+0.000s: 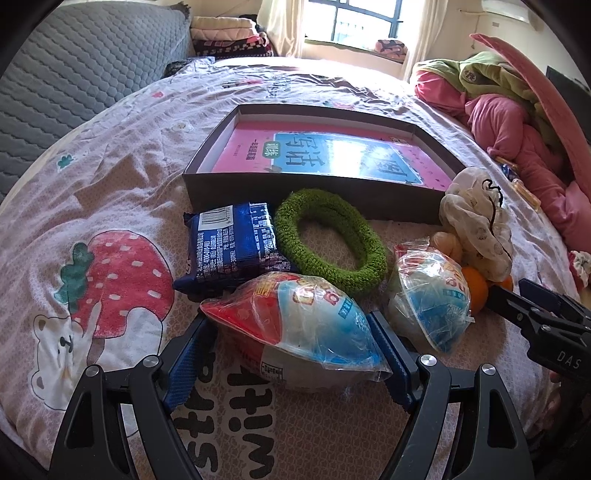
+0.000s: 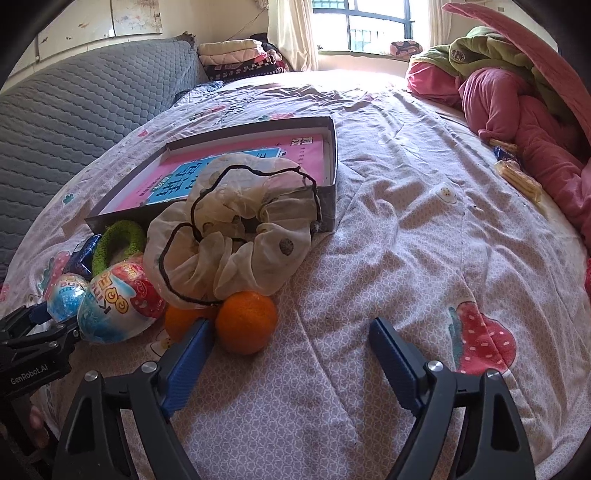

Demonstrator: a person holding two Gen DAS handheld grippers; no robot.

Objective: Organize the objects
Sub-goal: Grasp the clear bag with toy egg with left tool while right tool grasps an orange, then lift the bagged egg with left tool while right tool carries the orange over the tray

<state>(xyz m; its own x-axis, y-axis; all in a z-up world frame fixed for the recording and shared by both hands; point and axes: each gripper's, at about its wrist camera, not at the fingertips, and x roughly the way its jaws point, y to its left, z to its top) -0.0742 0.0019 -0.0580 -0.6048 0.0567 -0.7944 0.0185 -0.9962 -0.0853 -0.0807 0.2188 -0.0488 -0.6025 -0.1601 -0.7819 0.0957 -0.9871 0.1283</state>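
A shallow dark box (image 1: 295,194) with a pink book inside lies on the bed; it also shows in the right wrist view (image 2: 328,192). In front of it lie a blue packet (image 1: 232,245), a green ring (image 1: 328,242), two wrapped egg-shaped toys (image 1: 310,325) (image 1: 430,295), a cream scrunchie (image 1: 476,229) and oranges (image 2: 246,322). My left gripper (image 1: 291,350) is open with its pads on either side of the nearer wrapped toy. My right gripper (image 2: 291,354) is open and empty, its left pad just beside an orange.
A grey quilted headboard (image 1: 74,81) is at the left. Piled pink and green bedding (image 2: 517,110) lies at the right, with snack packets (image 2: 517,177) beside it. Folded blankets (image 1: 229,35) sit by the window. The bedsheet (image 2: 406,240) is open at the right.
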